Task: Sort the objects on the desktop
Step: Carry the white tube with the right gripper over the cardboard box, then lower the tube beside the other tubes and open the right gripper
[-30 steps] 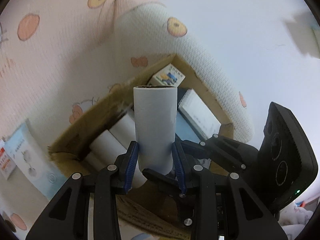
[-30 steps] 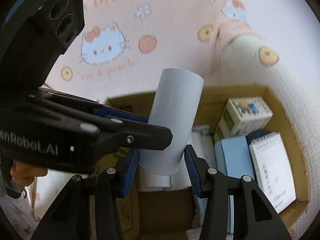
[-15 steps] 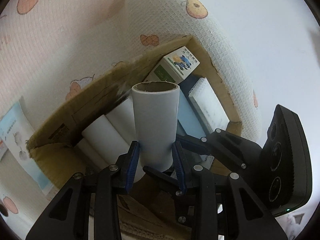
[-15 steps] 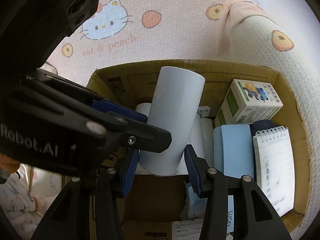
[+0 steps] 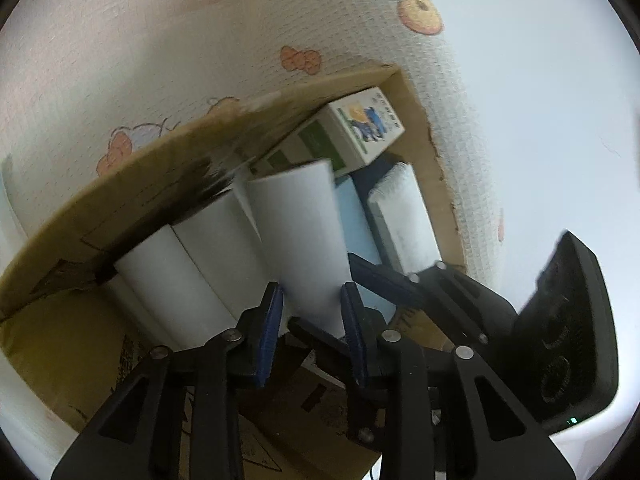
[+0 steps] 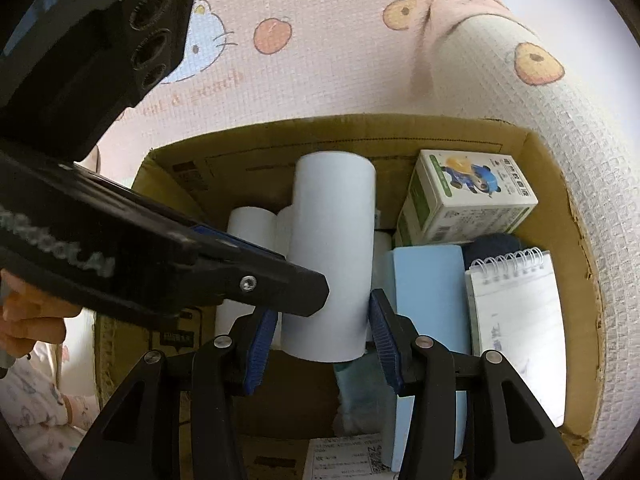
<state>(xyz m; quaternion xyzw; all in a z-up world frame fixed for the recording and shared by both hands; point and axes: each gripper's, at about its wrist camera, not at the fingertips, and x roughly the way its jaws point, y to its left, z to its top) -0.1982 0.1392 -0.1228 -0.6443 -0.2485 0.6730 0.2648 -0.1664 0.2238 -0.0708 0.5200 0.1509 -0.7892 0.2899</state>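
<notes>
A white paper roll [image 5: 296, 232] stands tilted between the blue pads of my left gripper [image 5: 310, 304], whose jaws are closing on its lower end. In the right wrist view what looks like the same roll [image 6: 332, 248] is gripped at its base by my right gripper [image 6: 320, 336], while a left finger [image 6: 280, 284] crosses its lower left side. The roll hangs over an open cardboard box [image 6: 320, 128], just above other white rolls [image 5: 168, 280] lying along the box's left side.
The box also holds a green-and-white carton [image 6: 468, 200], a pale blue box [image 6: 428, 280], a spiral notepad [image 6: 516, 320] and something dark blue behind it. Pink cartoon-print cloth [image 6: 320, 40] surrounds the box. A person's hand [image 6: 24, 320] shows at left.
Both grippers have come down with the roll toward the box, which now fills more of each view. The left wrist view has rolled, so the box looks more tilted.
</notes>
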